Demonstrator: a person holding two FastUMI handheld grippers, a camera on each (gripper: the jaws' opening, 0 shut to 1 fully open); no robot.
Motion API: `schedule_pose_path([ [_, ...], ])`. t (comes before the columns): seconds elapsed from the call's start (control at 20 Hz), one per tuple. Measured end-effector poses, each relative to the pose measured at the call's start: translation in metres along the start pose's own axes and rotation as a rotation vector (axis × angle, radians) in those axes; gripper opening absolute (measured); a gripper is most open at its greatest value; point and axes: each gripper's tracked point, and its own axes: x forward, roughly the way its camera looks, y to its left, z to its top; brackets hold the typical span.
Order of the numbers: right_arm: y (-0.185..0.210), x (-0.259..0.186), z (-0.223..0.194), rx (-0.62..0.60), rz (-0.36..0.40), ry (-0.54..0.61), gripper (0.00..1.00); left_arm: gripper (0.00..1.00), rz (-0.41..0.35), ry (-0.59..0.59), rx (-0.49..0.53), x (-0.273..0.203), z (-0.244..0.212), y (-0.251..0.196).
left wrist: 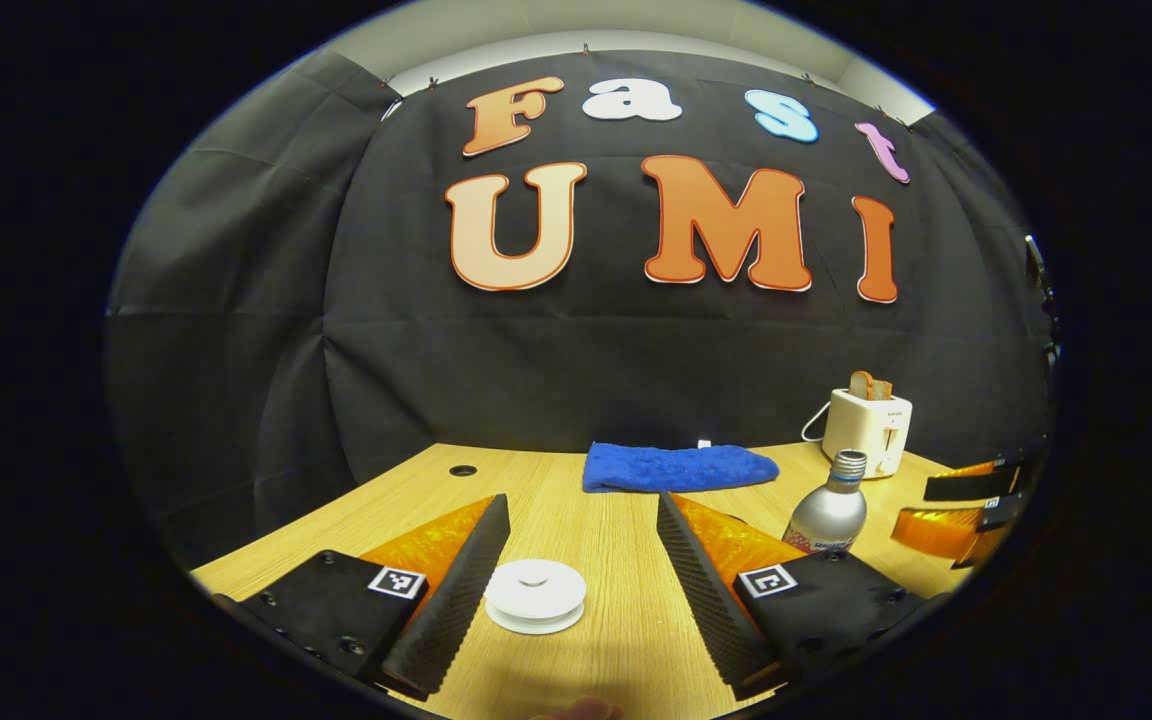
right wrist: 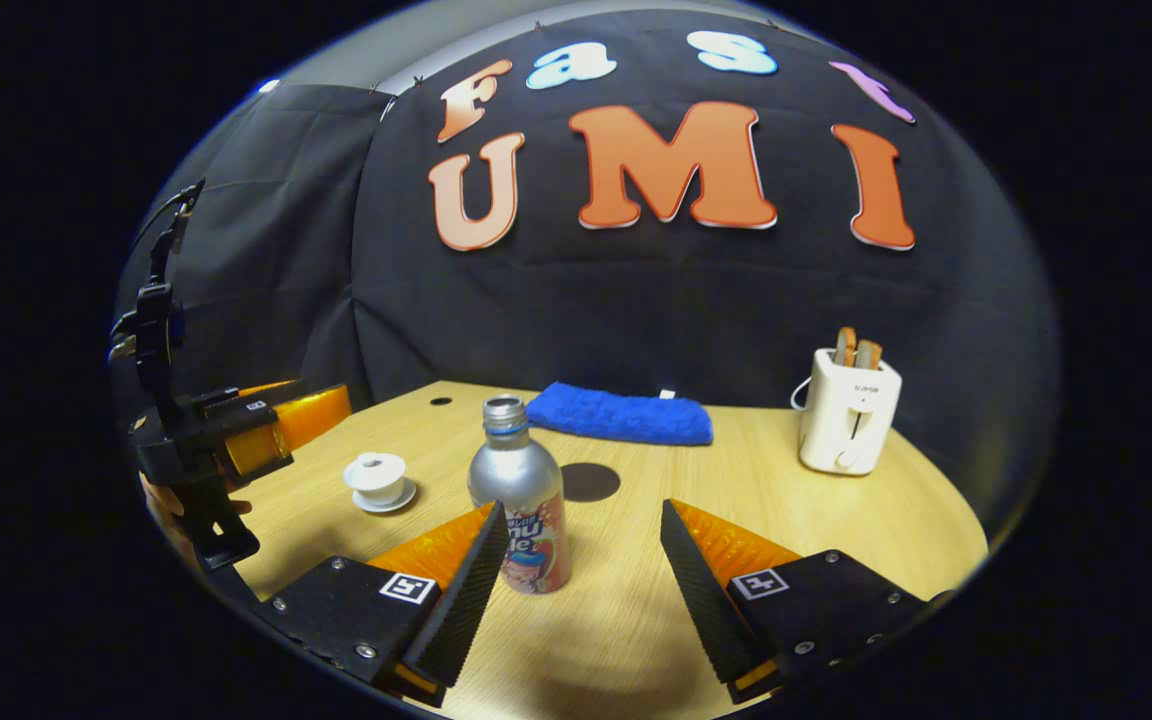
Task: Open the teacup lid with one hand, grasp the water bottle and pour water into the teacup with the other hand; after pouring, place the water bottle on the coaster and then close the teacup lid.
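Your spread right gripper [right wrist: 584, 560] faces the silver aluminium water bottle [right wrist: 519, 500], blue fluffy towel [right wrist: 620, 413] behind; your left gripper [left wrist: 584, 555], also spread, frames the white lidded teacup [left wrist: 535, 594].

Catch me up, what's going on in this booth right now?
A person holds tongs in each hand over a wooden table. The left tongs are open around the lidded teacup without touching it. The right tongs are open, the water bottle just ahead near their left finger. A dark coaster lies behind the bottle. Nothing is gripped yet.
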Motion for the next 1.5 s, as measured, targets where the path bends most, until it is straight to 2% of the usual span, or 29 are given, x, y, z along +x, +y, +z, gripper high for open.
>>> schedule_pose_path([
  [0.25, -0.019, -0.021, 0.04, -0.038, -0.078, -0.119, 0.92, 0.98, 0.014, -0.047, 0.0, -0.019, 0.023, -0.004],
  [0.3, -0.021, -0.026, 0.047, -0.046, -0.087, -0.139, 0.92, 1.0, 0.017, -0.055, 0.001, -0.024, 0.028, -0.004],
  [0.35, -0.021, -0.028, 0.054, -0.048, -0.095, -0.158, 0.92, 0.98, 0.02, -0.064, -0.005, -0.028, 0.032, -0.004],
  [0.6, -0.03, -0.044, 0.076, -0.042, -0.146, -0.245, 0.92, 0.98, 0.014, -0.077, -0.019, -0.04, 0.033, -0.007],
  [0.8, -0.037, -0.047, 0.078, -0.03, -0.172, -0.253, 0.92, 0.98, 0.019, -0.094, -0.014, -0.048, 0.039, -0.008],
  [0.85, -0.038, -0.047, 0.078, -0.025, -0.173, -0.254, 0.92, 0.94, 0.012, -0.101, -0.016, -0.049, 0.04, -0.01],
  [1.05, -0.042, -0.046, 0.076, -0.03, -0.185, -0.244, 0.92, 0.97, 0.011, -0.095, -0.029, -0.047, 0.036, -0.007],
  [1.1, -0.041, -0.045, 0.074, -0.033, -0.188, -0.239, 0.92, 0.94, 0.011, -0.095, -0.031, -0.046, 0.036, -0.007],
  [1.15, -0.042, -0.045, 0.074, -0.036, -0.191, -0.237, 0.92, 1.0, 0.014, -0.095, -0.03, -0.046, 0.035, -0.007],
  [1.2, -0.042, -0.044, 0.074, -0.039, -0.193, -0.236, 0.92, 0.94, 0.015, -0.094, -0.027, -0.046, 0.036, -0.007],
  [1.25, -0.042, -0.044, 0.073, -0.041, -0.194, -0.237, 0.92, 0.97, 0.014, -0.093, -0.023, -0.046, 0.035, -0.008],
  [1.5, -0.043, -0.042, 0.072, -0.045, -0.201, -0.236, 0.92, 0.95, 0.003, -0.101, -0.01, -0.049, 0.039, -0.011],
])
